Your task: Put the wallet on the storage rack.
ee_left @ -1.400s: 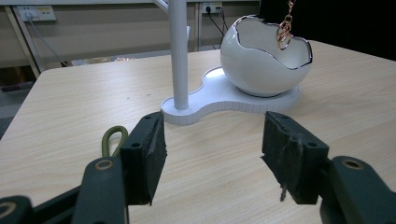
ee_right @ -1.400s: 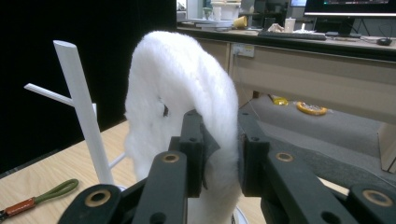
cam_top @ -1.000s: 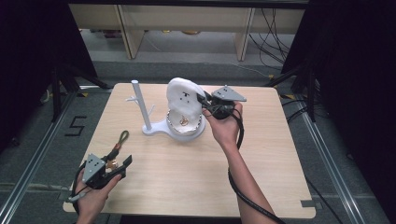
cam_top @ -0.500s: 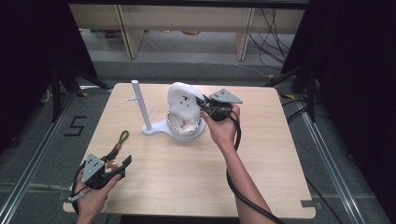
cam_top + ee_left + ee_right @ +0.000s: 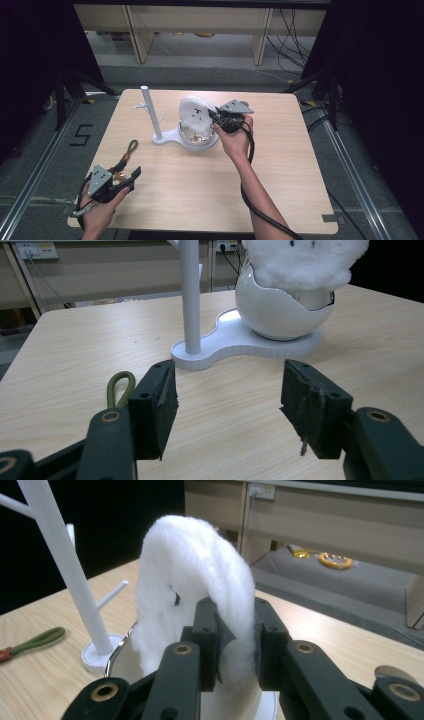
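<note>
Since the earlier frames the right gripper (image 5: 216,119) has sunk a little, bringing the white fluffy piece (image 5: 196,116) lower over the bowl (image 5: 199,141), while the left gripper (image 5: 129,175) has kept its place at the near left corner of the tabletop (image 5: 280,165). Nearest, the left gripper's jaws stand released and wide apart with nothing between them, bare wood showing in the gap; just beside its left jaw lies an olive-green cord loop (image 5: 120,388) flat on the tabletop. Beyond those open jaws stands the white stand (image 5: 235,342), a flat base carrying a thin upright pole (image 5: 190,295) on one side and the round white bowl on the other, with the fluffy piece sitting in the bowl's mouth. Farther off, the right gripper's jaws are clenched on the fluffy piece (image 5: 200,595), pinching a fold of its edge between the pads, so the piece arches up and over the jaws and hangs down into the bowl in front of them. The pole (image 5: 65,560) rises to the left of these jaws.
</note>
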The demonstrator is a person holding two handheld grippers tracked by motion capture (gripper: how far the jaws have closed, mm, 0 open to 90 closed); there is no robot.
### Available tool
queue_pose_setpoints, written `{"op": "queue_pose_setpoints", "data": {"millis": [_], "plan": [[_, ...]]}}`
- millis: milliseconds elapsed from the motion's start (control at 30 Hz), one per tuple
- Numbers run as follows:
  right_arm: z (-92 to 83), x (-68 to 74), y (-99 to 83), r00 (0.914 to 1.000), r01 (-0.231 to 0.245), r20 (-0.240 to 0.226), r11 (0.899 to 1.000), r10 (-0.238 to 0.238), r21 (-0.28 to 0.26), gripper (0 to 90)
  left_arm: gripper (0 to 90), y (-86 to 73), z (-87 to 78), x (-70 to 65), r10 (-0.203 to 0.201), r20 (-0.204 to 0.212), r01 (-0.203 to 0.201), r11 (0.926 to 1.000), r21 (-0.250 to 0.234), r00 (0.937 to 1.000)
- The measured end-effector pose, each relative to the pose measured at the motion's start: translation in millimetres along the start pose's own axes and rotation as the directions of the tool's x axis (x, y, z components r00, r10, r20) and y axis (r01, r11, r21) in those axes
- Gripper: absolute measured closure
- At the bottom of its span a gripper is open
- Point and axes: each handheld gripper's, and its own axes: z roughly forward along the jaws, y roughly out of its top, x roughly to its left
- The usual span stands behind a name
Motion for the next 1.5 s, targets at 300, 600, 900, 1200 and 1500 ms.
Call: {"op": "queue_pose_setpoints", "data": {"millis": [300,600,900,1200,1500], "plan": [[3.1,-1.6,-5.0,0.9999,0.011,0.008,1.000,-0.011,0.010,76.5,39.0,-0.3,0.1,-0.5,0.002,0.002,-0.002,1.0000,0.004,1.0000],[5.1,-4.0,-15.6,0.9983,0.052,0.022,0.997,-0.053,0.051,77.0,39.0,-0.5,-0.6,-0.1,0.002,0.000,-0.002,1.0000,0.002,1.0000],[9.2,-7.0,-22.3,0.9984,0.056,0.006,0.995,-0.057,0.084,77.0,39.0,-0.5,-0.6,-0.9,0.006,0.000,-0.006,1.0000,0.007,1.0000],[10.4,-8.5,-23.4,0.9979,0.063,0.006,0.989,-0.065,0.137,71.7,39.0,-0.2,1.3,-2.9,0.007,0.002,-0.007,0.9999,0.013,1.0000],[12.9,-4.1,-22.4,0.9998,-0.015,0.013,0.988,0.013,0.154,47.4,38.9,0.1,1.3,-1.6,0.005,-0.004,-0.005,0.9999,0.015,1.0000]]}}
